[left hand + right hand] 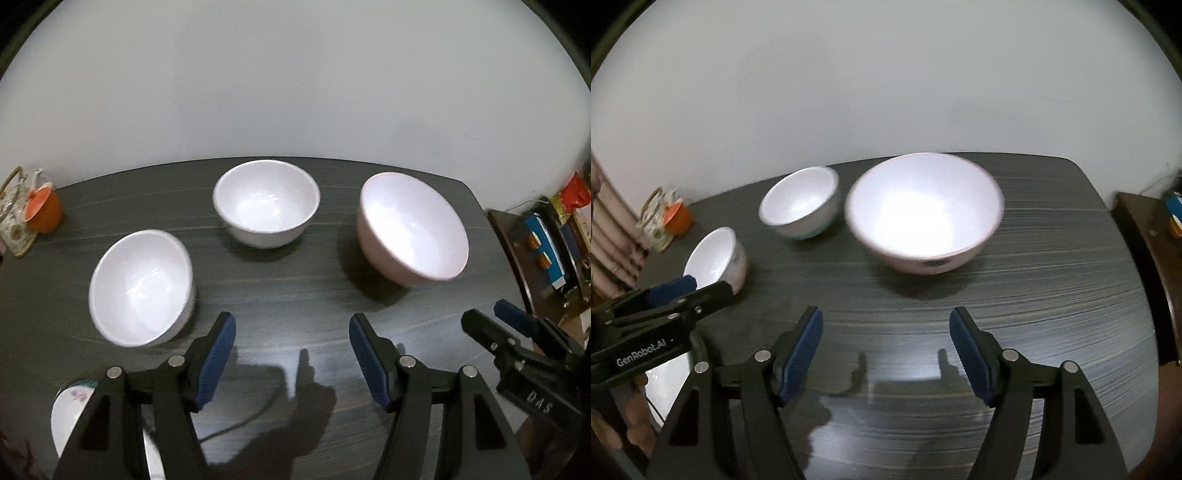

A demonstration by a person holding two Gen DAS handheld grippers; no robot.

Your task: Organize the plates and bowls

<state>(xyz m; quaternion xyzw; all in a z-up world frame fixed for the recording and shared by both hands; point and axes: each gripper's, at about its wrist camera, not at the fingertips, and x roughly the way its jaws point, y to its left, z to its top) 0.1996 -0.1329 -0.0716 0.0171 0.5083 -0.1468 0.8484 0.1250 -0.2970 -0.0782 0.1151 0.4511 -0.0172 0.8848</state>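
Flanking bare table (1052, 277), three bowls (266, 205) apart.

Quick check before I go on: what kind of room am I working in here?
Probably a home dining corner: a dark wood-grain table against a plain white wall, bowls on it, and a cluttered side shelf at the right.

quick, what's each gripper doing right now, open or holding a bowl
Left gripper: open, nothing between its blue pads, above the dark wooden table.
Right gripper: open, holding nothing; the large pink bowl sits ahead, untouched.
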